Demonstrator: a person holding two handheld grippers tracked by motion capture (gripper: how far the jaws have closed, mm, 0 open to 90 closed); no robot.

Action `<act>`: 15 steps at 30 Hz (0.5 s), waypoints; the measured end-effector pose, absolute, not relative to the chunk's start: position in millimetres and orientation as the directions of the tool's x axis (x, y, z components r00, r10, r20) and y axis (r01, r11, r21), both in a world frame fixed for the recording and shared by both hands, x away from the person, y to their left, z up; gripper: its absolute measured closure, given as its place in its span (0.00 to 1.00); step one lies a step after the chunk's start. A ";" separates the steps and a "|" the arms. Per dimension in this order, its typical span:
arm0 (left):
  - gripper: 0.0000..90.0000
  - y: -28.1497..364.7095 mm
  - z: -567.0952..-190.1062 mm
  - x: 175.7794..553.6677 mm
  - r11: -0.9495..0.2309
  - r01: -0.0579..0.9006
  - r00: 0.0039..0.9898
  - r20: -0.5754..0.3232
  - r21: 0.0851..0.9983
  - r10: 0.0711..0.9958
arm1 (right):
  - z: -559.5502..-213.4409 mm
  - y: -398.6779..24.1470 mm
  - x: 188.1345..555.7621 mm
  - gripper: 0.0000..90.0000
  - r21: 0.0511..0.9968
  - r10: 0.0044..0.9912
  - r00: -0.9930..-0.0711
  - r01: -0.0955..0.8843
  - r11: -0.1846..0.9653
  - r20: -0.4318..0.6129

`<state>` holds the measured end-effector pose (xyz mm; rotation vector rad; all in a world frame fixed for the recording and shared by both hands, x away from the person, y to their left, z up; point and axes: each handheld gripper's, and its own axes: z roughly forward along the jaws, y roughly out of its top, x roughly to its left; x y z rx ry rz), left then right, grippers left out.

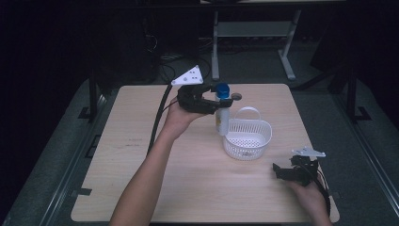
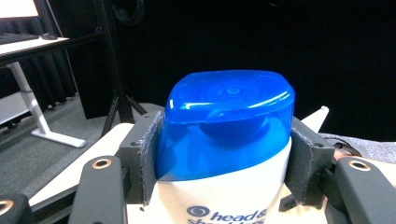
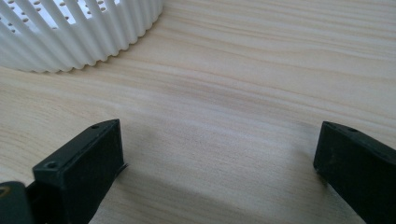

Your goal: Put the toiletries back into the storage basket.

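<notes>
Clamping a white shampoo bottle [image 1: 222,117] just under its glossy blue cap [image 2: 226,123], the left claw [image 1: 214,100] has its padded jaws pressed to both sides of the neck, at the far middle of the pale wood-grain table [image 1: 188,188]. Just right of the bottle sits a white perforated plastic basket [image 1: 248,139] with ribbed walls and a hoop handle. Near the table's right edge, the right claw [image 1: 282,170] gapes wide, empty, low over the wood.
</notes>
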<state>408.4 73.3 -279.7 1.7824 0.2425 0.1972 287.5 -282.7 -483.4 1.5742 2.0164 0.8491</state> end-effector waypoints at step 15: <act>0.42 44.2 -289.3 415.7 -0.220 0.049 0.970 0.006 0.974 0.245 | -483.4 -282.9 287.4 0.01 0.700 0.967 -0.255 0.695 0.164 0.027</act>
